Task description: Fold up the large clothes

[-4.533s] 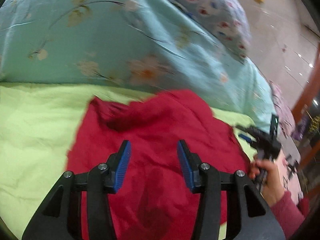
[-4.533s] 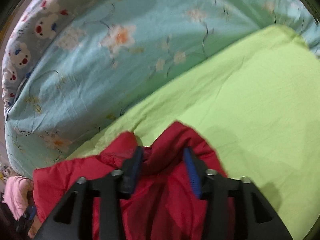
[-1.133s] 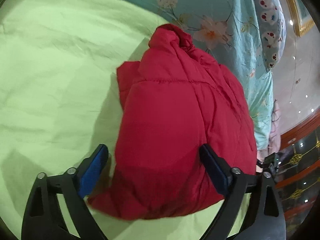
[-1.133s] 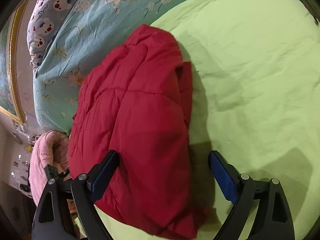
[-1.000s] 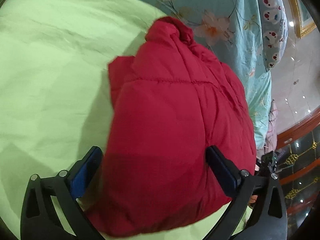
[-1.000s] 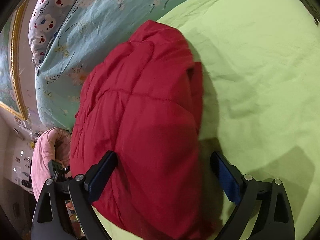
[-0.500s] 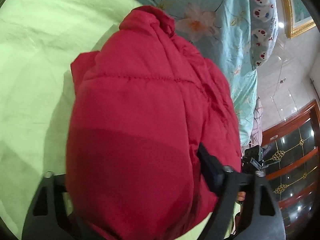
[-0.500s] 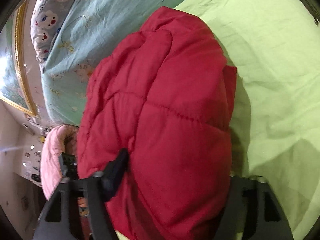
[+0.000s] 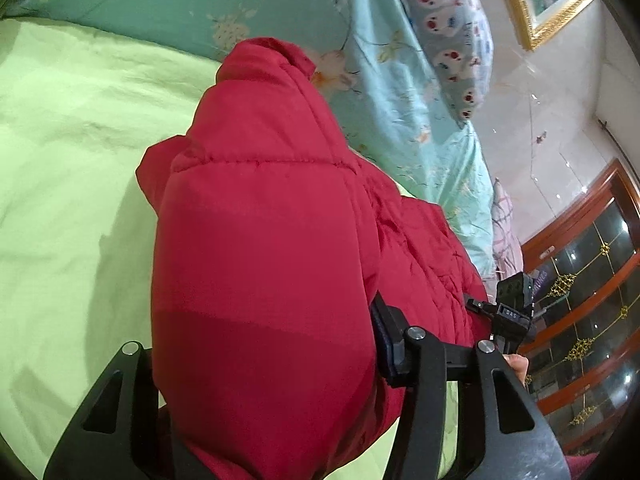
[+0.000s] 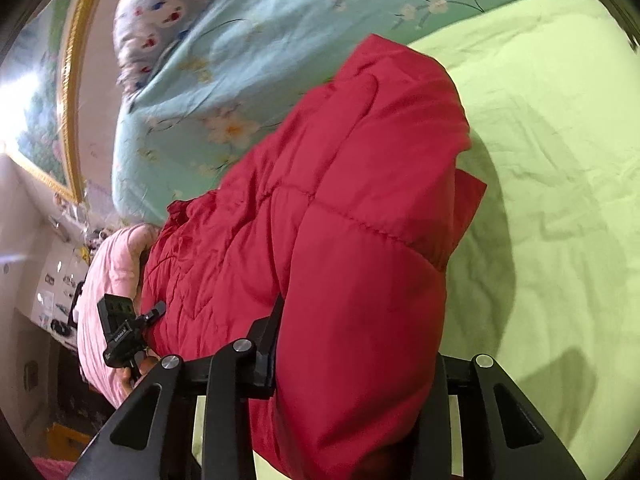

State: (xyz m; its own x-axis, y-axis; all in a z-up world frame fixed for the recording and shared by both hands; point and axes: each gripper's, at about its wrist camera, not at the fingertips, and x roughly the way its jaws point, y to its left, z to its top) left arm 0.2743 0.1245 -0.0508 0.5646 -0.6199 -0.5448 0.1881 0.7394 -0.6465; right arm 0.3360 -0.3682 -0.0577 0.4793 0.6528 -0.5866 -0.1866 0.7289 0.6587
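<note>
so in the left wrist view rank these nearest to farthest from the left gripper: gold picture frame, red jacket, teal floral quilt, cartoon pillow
1. red jacket, bulging between the left gripper fingers.
2. teal floral quilt, behind the jacket, across the top.
3. cartoon pillow, lying on the quilt, upper right.
4. gold picture frame, on the wall beyond the pillow, top right corner.

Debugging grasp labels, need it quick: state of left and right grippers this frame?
Left gripper: closed on the near end of the folded red jacket.
Right gripper: closed on the same red jacket, fingers clamping its bulk.
</note>
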